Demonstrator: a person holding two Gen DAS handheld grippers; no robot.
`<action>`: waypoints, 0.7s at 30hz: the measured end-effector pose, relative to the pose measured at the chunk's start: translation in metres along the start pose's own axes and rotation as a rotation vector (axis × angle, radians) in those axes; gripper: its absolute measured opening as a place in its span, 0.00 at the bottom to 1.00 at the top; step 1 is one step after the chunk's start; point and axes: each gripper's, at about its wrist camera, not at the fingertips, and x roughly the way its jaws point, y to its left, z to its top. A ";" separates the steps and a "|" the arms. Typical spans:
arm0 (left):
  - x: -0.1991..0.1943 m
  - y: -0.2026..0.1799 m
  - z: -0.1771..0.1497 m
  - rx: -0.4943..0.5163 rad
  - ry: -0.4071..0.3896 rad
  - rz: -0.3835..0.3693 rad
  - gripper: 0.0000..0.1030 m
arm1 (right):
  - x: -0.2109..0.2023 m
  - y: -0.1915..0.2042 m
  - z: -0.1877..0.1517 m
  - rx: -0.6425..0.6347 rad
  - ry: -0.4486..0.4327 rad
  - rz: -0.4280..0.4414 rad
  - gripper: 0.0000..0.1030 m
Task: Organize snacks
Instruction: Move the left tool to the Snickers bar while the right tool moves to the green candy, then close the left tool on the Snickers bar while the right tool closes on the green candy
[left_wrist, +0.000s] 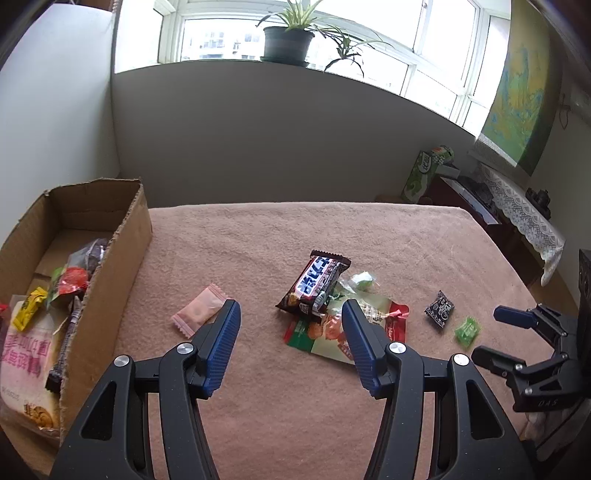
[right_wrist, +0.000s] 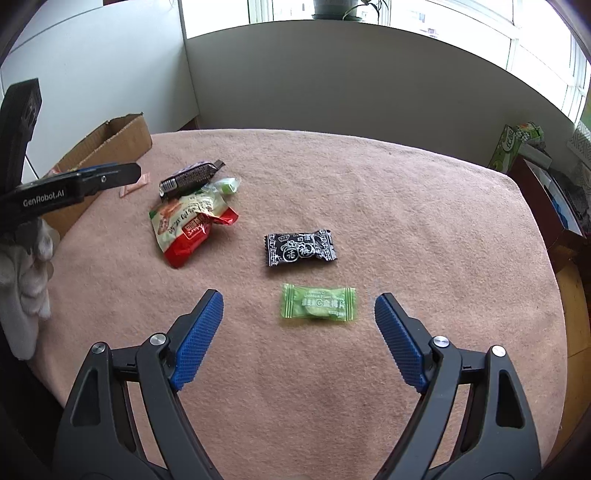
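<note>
My left gripper is open and empty above the pink cloth, just short of a brown chocolate bar. The bar lies on a red, green and white snack bag beside a small green sweet. A pink wrapped candy lies left of its left finger. My right gripper is open wide around a green wrapped candy, pads not touching it. A black wrapped candy lies just beyond. The snack bag and chocolate bar are farther left.
An open cardboard box holding several snacks stands at the table's left edge. A white-gloved hand holds the left gripper. The right gripper shows at the right. A green carton and a lace-covered side table stand beyond the table's right edge.
</note>
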 end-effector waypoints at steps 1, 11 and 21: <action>0.003 -0.002 0.001 0.001 0.004 -0.002 0.55 | 0.003 -0.002 -0.001 0.002 0.008 0.005 0.83; 0.031 -0.013 0.009 0.038 0.048 0.008 0.55 | 0.024 -0.001 0.002 0.000 0.060 0.015 0.78; 0.056 -0.011 0.017 0.052 0.086 0.016 0.55 | 0.021 -0.005 0.004 0.011 0.041 0.006 0.53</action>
